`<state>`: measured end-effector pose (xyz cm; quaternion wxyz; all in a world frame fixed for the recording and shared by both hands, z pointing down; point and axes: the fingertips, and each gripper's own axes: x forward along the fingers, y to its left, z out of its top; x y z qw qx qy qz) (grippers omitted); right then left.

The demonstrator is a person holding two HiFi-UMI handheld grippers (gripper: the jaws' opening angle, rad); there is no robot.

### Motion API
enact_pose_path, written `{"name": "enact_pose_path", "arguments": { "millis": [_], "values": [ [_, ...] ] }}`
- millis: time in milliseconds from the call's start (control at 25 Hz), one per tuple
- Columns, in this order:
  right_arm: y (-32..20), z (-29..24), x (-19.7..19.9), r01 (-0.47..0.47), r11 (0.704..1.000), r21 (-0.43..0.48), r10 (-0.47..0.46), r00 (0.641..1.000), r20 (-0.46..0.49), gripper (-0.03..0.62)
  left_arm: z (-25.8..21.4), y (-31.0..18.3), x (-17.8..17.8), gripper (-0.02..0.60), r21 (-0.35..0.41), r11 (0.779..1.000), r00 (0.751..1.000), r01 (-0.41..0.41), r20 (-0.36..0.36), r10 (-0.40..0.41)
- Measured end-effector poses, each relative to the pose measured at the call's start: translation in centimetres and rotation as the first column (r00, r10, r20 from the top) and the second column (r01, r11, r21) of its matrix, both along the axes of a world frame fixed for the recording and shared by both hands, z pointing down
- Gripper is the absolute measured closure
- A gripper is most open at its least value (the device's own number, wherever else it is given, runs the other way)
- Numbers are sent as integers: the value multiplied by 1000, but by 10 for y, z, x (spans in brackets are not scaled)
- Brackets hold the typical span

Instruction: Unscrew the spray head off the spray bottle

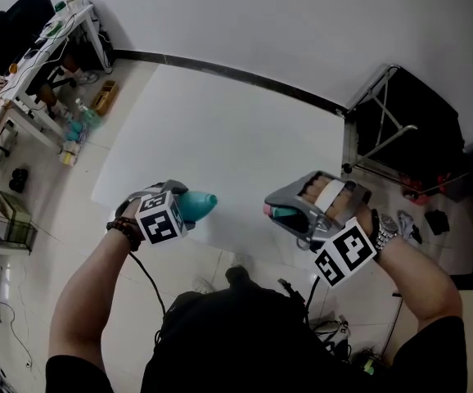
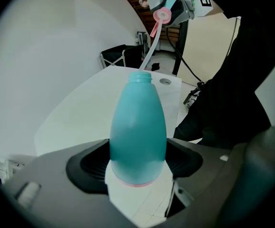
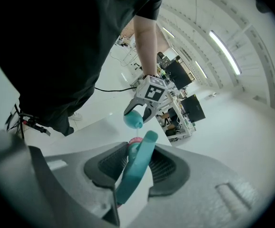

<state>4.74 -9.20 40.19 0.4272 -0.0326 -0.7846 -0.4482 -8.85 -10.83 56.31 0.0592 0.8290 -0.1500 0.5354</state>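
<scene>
Two parts separated: left gripper (image 1: 186, 207) clamps the teal bottle (image 2: 137, 132) at near left, right gripper (image 1: 281, 212) pinches the spray head (image 3: 137, 165) at right; its dip tube (image 2: 149, 46) is best drawn straight clear.

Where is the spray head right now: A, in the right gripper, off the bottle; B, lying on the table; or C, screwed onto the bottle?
A: the right gripper is clamped on the spray head, while the bottle in the left gripper shows a bare, open neck.
</scene>
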Motion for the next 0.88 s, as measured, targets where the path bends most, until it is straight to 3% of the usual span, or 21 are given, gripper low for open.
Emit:
{"name": "enact_pose_path", "arguments": {
  "millis": [240, 520, 880],
  "values": [
    [-10, -7, 13, -61, 998, -24, 62, 997, 41, 473, 7, -10, -7, 199, 6, 998, 998, 66, -7, -65],
    [-31, 2, 16, -190, 978, -84, 199, 973, 116, 473, 8, -27, -4, 199, -4, 980, 973, 200, -113, -199],
    [-61, 34, 6, -386, 878, -282, 452, 864, 225, 473, 0, -54, 10, 199, 30, 941, 917, 336, -238, -320]
  ]
}}
